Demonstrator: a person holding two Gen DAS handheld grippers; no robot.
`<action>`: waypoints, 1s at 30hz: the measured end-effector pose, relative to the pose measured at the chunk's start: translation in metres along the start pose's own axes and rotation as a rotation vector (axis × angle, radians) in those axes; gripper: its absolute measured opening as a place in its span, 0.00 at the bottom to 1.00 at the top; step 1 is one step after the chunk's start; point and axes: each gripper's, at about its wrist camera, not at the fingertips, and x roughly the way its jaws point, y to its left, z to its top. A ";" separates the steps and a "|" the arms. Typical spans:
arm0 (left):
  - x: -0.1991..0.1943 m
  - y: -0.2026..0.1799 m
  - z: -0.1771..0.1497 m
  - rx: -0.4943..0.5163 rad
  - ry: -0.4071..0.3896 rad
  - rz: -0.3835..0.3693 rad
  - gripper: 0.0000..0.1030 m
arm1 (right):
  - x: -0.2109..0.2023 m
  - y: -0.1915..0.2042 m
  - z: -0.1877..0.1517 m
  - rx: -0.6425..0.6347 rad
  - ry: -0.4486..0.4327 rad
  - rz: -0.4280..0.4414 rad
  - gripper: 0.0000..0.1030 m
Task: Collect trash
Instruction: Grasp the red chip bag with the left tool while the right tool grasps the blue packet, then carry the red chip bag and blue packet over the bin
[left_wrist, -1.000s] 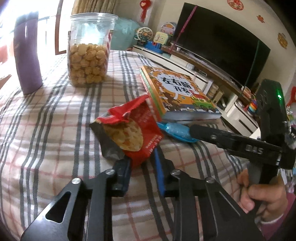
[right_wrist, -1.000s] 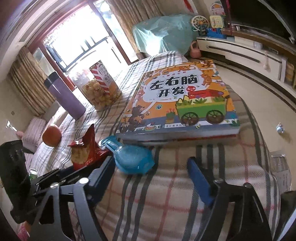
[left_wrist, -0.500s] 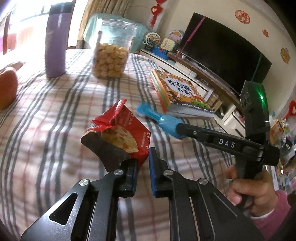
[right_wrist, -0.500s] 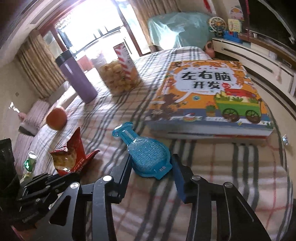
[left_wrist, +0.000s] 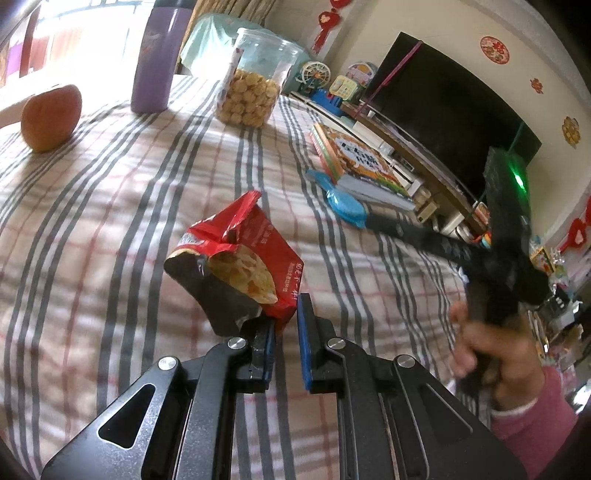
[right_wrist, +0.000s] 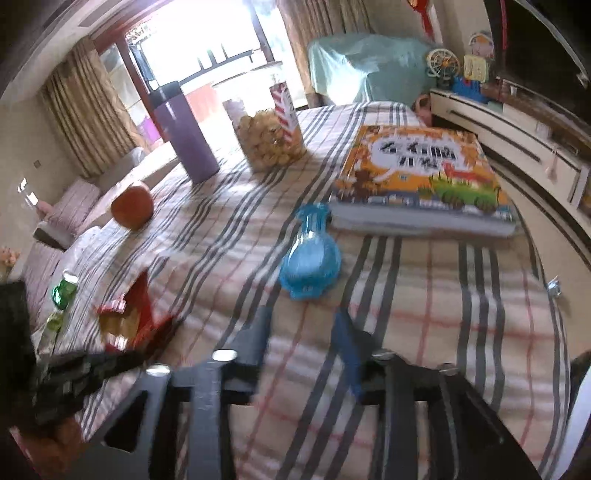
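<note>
A torn red snack bag (left_wrist: 236, 266) with chips showing is pinched at its bottom corner by my left gripper (left_wrist: 284, 325) and held above the striped tablecloth. It also shows in the right wrist view (right_wrist: 129, 317). A blue plastic pouch (right_wrist: 310, 262) lies flat on the cloth beside the book; it also shows in the left wrist view (left_wrist: 343, 203). My right gripper (right_wrist: 303, 332) is open and empty, just short of the pouch, its jaws apart on either side of the line to it.
A picture book (right_wrist: 421, 177) lies right of the pouch. A jar of snacks (left_wrist: 255, 92), a purple tumbler (left_wrist: 155, 55) and an orange fruit (left_wrist: 50, 116) stand further back. A TV (left_wrist: 443, 107) and cabinet are past the table's right edge.
My left gripper closed on the red bag's corner and lifted it back. My right gripper narrowed around the blue pouch, then drew back from it, leaving it on the cloth.
</note>
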 end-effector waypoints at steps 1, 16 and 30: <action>-0.001 0.001 -0.002 -0.001 0.002 0.001 0.10 | 0.003 0.000 0.005 -0.003 -0.010 -0.012 0.50; -0.009 -0.011 -0.008 0.009 0.005 -0.021 0.10 | 0.029 0.008 0.012 -0.033 0.031 -0.072 0.45; -0.014 -0.064 -0.036 0.098 0.036 -0.091 0.10 | -0.074 0.003 -0.079 0.109 -0.058 -0.018 0.46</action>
